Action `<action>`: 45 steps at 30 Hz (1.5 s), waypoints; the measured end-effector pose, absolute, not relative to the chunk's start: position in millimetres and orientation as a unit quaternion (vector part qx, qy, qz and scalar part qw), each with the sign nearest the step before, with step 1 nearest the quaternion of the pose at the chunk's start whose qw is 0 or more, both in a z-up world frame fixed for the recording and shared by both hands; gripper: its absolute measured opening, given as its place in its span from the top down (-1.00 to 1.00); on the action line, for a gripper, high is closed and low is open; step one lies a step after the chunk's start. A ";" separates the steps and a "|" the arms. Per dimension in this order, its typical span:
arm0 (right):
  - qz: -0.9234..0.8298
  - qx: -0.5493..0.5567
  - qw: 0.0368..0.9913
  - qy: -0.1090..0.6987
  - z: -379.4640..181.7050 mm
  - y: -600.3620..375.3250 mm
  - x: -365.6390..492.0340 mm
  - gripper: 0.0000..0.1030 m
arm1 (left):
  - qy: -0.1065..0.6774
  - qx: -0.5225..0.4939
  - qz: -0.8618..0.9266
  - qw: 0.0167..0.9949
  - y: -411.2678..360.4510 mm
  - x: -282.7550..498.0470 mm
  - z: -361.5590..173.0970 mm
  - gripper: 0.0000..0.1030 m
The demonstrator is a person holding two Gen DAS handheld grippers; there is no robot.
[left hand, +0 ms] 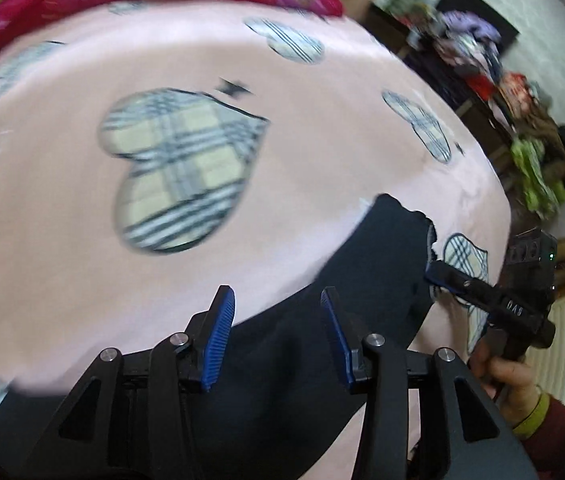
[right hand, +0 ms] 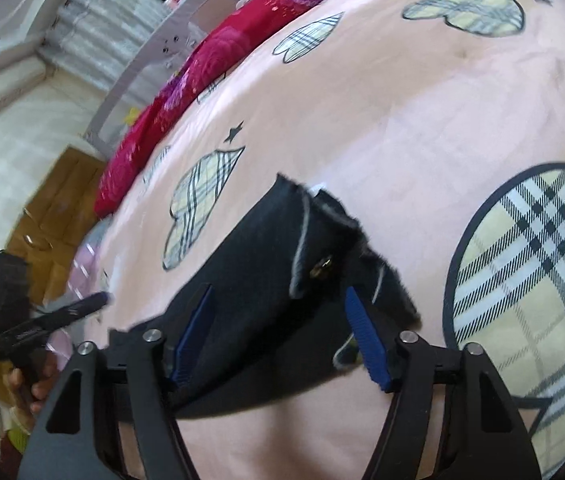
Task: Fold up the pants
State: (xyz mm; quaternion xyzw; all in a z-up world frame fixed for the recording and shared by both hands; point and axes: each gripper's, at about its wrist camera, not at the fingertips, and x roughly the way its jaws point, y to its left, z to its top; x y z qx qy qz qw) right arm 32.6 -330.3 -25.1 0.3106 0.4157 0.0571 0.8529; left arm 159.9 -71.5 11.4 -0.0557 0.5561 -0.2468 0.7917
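A pink bedspread printed with plaid hearts covers the bed and fills both views; five hearts show in the left wrist view, about five in the right. One pair of dark pants lies on it, stretching from the near edge up toward the middle. Only the right wrist view shows the pants' open end with its pale seam lines and a small brass-coloured fastener; the left wrist view shows just a plain dark length ending in a ragged edge. A red flowered cushion lies along the far side of the bed. The left view alone shows a heap of clothes against the wall, though blur hides what they are. The left gripper is spread wide above the pants, holding nothing. The right gripper is likewise spread, the cloth passing between its fingers ungrasped.
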 end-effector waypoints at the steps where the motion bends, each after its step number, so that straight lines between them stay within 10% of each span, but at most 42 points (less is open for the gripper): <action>1: 0.058 0.319 0.850 0.415 -27.3 -333.3 33.3 -0.14 | 0.568 -0.053 -0.260 0.779 -81.4 168.1 5.1 0.12; 7: 0.063 0.358 0.839 0.405 -40.2 -349.2 38.4 0.36 | 0.625 -0.026 -0.310 0.716 -149.7 204.5 -36.1 0.12; 11: 0.079 0.375 0.832 0.401 -44.2 -352.2 37.9 0.84 | 0.625 -0.013 -0.328 0.708 -177.3 211.4 -43.0 0.56; 28: 0.076 0.354 0.848 0.388 -5.9 -357.4 -6.4 0.86 | 0.571 0.114 -0.338 0.739 -241.2 192.5 -14.9 0.93; 33: 0.046 0.362 0.828 0.426 -25.8 -368.4 -6.2 0.75 | 0.569 0.118 -0.326 0.746 -228.4 191.4 -13.5 0.88; 38: 0.039 0.353 0.839 0.412 -19.0 -374.7 -18.6 -0.17 | 0.580 0.117 -0.325 0.738 -217.6 192.8 -9.1 0.52; 45: 0.053 0.379 0.829 0.407 -35.8 -374.6 -15.2 -0.17 | 0.622 0.059 -0.335 0.705 -216.6 211.6 -32.8 0.32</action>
